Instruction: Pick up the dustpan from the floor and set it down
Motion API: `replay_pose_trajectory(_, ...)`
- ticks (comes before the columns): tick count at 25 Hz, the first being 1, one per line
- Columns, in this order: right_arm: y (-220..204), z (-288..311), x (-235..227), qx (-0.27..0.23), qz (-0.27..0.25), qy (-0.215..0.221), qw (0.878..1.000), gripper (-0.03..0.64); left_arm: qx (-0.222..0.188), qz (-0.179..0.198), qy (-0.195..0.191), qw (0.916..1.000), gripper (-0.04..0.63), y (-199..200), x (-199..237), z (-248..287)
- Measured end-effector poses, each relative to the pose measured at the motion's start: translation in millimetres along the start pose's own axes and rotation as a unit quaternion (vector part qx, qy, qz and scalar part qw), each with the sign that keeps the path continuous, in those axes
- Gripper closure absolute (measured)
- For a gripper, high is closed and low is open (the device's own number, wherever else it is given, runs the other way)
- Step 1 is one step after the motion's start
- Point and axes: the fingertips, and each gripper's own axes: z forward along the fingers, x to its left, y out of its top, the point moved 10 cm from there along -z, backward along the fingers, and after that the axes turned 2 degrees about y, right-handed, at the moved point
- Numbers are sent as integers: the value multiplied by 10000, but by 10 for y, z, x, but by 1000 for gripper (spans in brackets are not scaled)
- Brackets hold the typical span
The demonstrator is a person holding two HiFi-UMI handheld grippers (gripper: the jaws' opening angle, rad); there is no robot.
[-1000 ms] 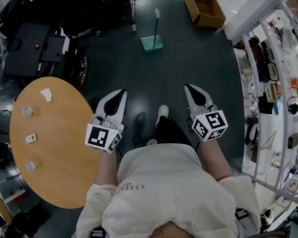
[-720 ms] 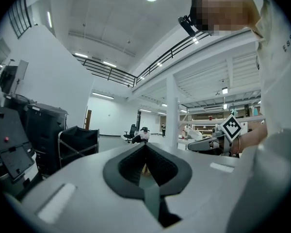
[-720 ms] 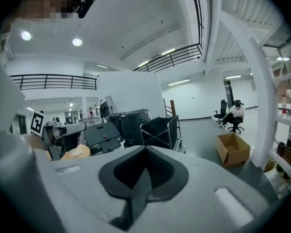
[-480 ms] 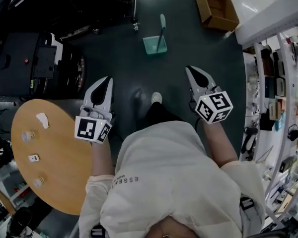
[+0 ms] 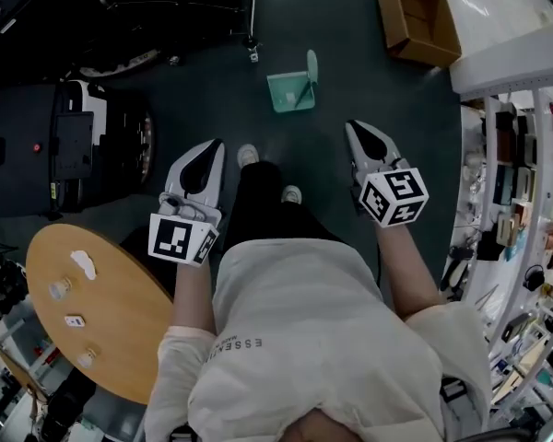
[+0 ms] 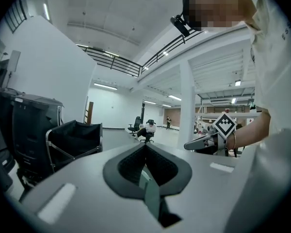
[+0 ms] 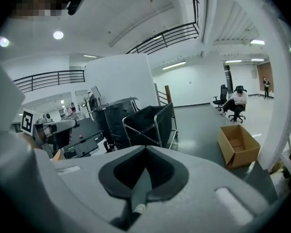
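The green dustpan stands on the dark floor ahead of me, its handle sticking up. In the head view my left gripper is held out at waist height, shut and empty, pointing toward the dustpan from the lower left and well short of it. My right gripper is also shut with nothing in it, level with the left one and to the dustpan's lower right. From the left gripper view, the right gripper shows off to the side. The dustpan does not show clearly in either gripper view.
An open cardboard box lies on the floor at the far right. White shelving with small items runs along the right. Black equipment and a cart stand at the left. A round wooden table is behind at the lower left. My feet are between the grippers.
The person has walked forward toward the dustpan, both grippers carried along and staying shut. The dustpan now sits closer to the grippers and the table has dropped back to the lower left.
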Motion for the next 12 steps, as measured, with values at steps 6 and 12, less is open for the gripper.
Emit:
replay_pose_trajectory(6,-33,925,-301,726,114,-377,9966,630,291,134,-630,9975,578,-303,507,951)
replay_pose_trajectory(12,-179,1808,-644,1471,183,-590,9872,629,581,260,-1118,9917,578,-610,954,1741)
